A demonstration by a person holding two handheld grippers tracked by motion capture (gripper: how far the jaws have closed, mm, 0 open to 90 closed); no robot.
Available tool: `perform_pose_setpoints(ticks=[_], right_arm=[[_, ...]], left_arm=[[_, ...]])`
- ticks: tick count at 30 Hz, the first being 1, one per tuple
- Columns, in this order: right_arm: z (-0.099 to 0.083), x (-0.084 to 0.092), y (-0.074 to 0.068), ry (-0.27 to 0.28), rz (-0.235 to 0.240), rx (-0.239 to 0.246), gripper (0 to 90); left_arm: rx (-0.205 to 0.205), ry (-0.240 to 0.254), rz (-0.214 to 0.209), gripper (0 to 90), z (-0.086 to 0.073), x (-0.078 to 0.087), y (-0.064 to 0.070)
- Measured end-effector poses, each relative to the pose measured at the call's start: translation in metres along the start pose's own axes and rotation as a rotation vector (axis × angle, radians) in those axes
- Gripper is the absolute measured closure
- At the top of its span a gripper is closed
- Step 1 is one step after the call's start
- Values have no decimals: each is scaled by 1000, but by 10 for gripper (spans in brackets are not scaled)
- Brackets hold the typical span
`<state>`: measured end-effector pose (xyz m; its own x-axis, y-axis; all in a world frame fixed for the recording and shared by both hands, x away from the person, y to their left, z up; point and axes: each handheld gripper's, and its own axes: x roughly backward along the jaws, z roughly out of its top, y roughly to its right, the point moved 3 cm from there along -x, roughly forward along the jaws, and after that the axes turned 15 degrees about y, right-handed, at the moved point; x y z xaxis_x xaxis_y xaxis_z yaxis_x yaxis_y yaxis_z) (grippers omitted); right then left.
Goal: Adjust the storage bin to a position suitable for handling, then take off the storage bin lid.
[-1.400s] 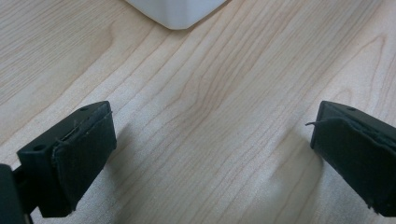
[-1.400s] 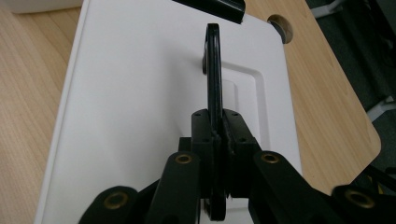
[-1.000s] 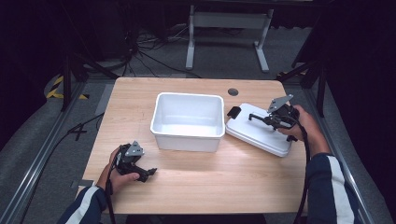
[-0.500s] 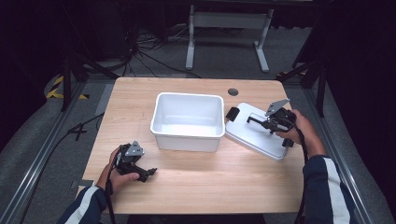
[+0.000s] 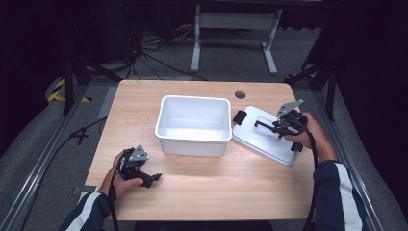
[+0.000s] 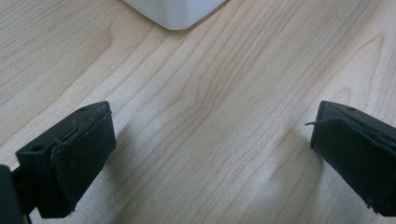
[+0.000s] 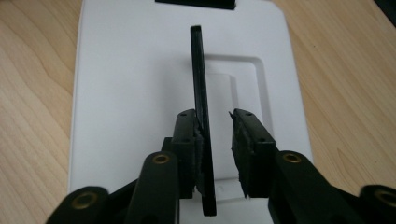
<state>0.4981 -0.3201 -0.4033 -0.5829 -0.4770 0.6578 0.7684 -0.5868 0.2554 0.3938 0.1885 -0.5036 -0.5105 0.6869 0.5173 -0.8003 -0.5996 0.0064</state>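
From above, the white lid (image 5: 267, 137) lies flat on the wooden table (image 5: 202, 183), just right of the empty white tub (image 5: 193, 125) and close against its side. The right gripper (image 5: 269, 126) sits over the lid's black handle (image 5: 263, 124). The left gripper (image 5: 150, 177) rests low on the table near its front left, well apart from the tub.

In the left gripper view, the jaws stand wide with bare wood between them; a corner of the tub (image 6: 175, 11) shows ahead.

In the right gripper view, the jaws have just been opening: the thin handle (image 7: 200, 93) stands between them, against the left pad, with a gap to the right pad.
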Motion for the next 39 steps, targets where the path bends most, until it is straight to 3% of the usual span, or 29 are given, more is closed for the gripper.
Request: perform_pose_setpoints(ticks=[9,16,31,39], right_arm=[[6,11,-4,39,3,-54,536],[11,16,-9,69,-9,-92,478],[16,40,-22,100,-51,-79,416],[6,63,-29,130,-77,-79,379]], left_arm=[[-4,-1,-1,6,0,0,0],[-1,1,-2,5,0,0,0],[0,0,0,5,0,0,0],[-1,1,0,5,0,0,0]])
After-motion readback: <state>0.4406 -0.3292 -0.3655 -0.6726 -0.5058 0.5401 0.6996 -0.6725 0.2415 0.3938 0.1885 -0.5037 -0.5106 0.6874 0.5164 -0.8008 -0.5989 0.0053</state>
